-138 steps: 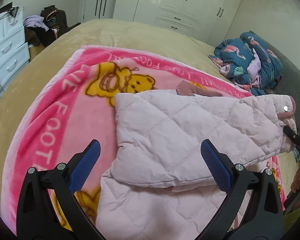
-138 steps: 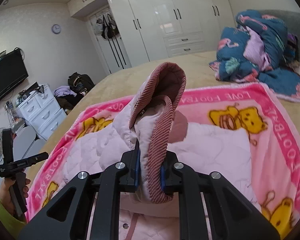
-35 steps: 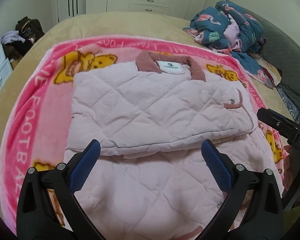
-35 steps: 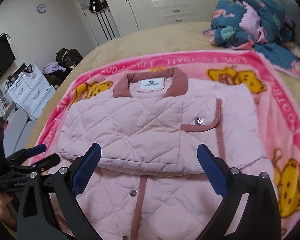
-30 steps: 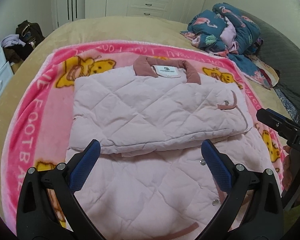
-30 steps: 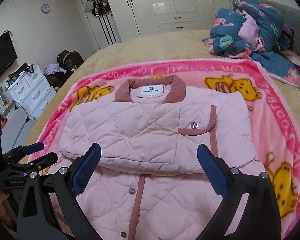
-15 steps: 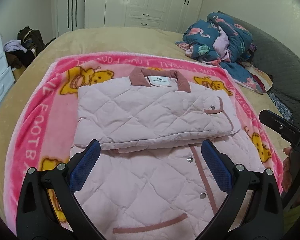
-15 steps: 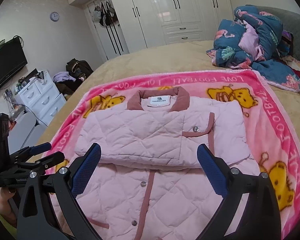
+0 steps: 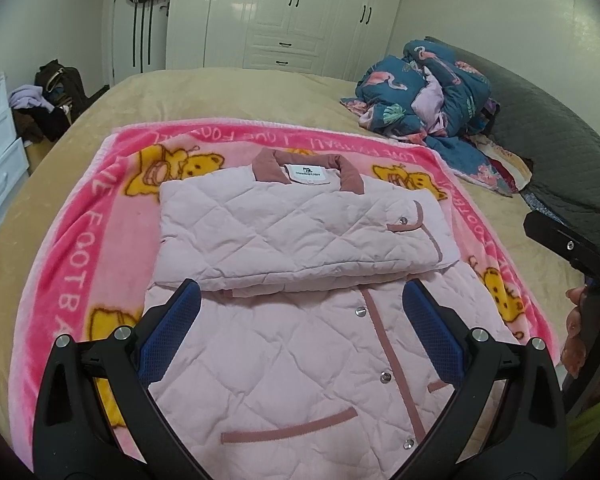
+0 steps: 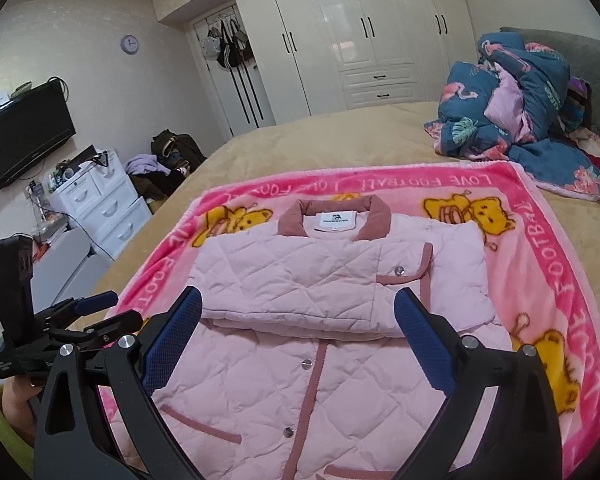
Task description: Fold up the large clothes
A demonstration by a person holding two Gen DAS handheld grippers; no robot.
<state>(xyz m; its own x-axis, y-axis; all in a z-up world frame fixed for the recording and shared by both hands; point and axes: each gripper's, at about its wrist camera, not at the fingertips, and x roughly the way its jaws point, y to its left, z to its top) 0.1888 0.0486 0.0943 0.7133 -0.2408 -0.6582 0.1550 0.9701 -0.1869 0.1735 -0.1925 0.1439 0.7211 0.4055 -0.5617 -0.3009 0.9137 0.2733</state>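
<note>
Item: pink quilted jacket (image 9: 300, 320), dusty-rose collar and trim, metal snaps down the front.
Position: lying flat on the pink bear-print blanket (image 9: 72, 264), collar at the far end, hem nearest the cameras.
Condition: sleeves folded across the chest into a thick band over the upper half; lower half lies in a single layer, with snaps and pocket trim showing.
Label: white tag (image 10: 337, 219) inside the collar, text too small to read.
Left claw (image 9: 300, 332): wide, blue pads spread apart, holding nothing, above the near half of the jacket.
Right claw (image 10: 298, 340): wide, blue pads spread apart, empty, above the near half of the jacket.
Cross-views: the right claw's body and the hand gripping it show at the right edge of the left view; the left claw appears at the left edge of the right view, jaws parted.
Support: tan bed (image 9: 228, 92) under the blanket.
Surroundings: crumpled blue flamingo-print bedding (image 10: 512, 116) at the far right of the bed; white wardrobe (image 10: 364, 40) beyond; white drawer unit (image 10: 100, 200) and wall television (image 10: 24, 136) to the left.
</note>
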